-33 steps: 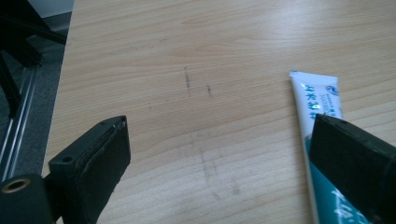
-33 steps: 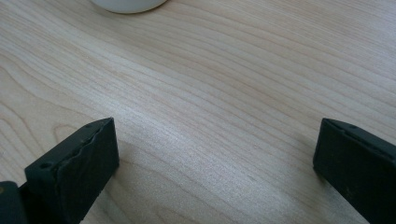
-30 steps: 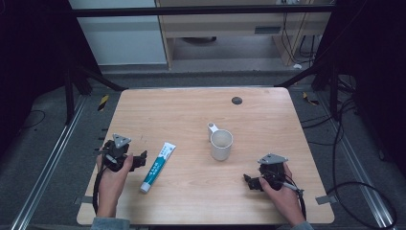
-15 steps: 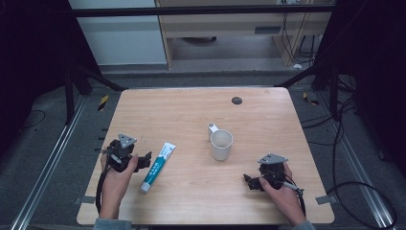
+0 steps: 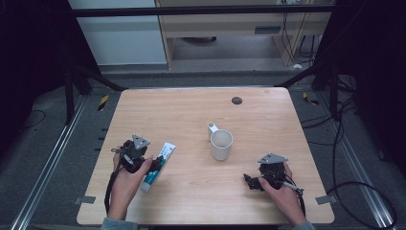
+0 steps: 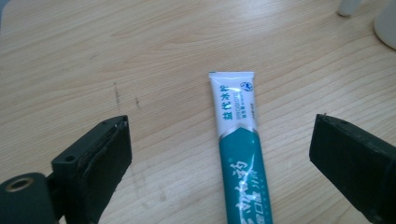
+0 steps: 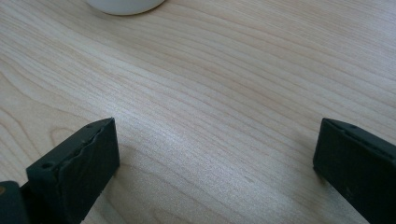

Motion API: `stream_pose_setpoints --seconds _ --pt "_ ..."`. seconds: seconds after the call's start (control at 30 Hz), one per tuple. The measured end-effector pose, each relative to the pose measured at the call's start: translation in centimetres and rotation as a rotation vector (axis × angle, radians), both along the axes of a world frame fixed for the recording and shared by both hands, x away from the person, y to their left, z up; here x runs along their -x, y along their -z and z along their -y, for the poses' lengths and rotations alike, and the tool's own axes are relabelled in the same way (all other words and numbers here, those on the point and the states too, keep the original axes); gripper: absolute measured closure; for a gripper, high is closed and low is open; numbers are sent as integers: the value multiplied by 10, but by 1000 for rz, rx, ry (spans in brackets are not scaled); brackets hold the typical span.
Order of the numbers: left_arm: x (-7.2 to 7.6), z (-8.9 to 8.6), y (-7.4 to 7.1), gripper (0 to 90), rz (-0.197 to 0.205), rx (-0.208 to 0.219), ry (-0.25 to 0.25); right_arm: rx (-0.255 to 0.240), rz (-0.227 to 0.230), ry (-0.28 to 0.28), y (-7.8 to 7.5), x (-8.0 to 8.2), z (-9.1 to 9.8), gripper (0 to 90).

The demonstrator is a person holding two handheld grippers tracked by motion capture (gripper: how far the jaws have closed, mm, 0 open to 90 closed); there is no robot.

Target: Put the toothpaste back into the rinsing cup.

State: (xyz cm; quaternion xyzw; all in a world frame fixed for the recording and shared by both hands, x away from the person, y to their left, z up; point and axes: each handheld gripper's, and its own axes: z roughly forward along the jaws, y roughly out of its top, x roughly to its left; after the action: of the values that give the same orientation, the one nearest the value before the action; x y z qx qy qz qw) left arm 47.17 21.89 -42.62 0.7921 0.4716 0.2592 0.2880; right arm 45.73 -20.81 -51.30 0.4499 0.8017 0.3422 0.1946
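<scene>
A teal and white toothpaste tube lies flat on the wooden table, left of centre. My left gripper is right over its middle, open, with one jaw on each side of the tube and not touching it. A white mug stands upright near the table's middle, handle toward the far left. My right gripper rests low near the front right, open, with bare wood between its jaws; the mug's base shows just ahead of it.
A small dark round spot lies on the table's far side. Metal rails and cables run along the floor on both sides. A light cabinet stands beyond the far edge.
My left gripper has moved right, from beside the toothpaste tube to straddling it. The right gripper and the mug have stayed in place.
</scene>
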Motion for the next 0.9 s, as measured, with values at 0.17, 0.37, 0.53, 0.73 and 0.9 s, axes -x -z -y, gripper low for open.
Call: stream_pose_setpoints --seconds 0.17,0.37,0.53,0.73,0.9 --pt "-2 11 1 46 -6 -12 37 -2 -2 2 0 0 0 6" --pt "-15 27 -6 48 9 -64 85 -1 -2 5 0 0 0 6" --pt "-25 34 -11 41 -42 -103 125 0 -2 9 0 1 0 5" --pt "-34 47 -6 58 -89 -148 155 -1 -2 9 0 1 0 6" --pt "-37 52 -4 50 -105 -176 166 -1 -2 9 0 1 0 6"
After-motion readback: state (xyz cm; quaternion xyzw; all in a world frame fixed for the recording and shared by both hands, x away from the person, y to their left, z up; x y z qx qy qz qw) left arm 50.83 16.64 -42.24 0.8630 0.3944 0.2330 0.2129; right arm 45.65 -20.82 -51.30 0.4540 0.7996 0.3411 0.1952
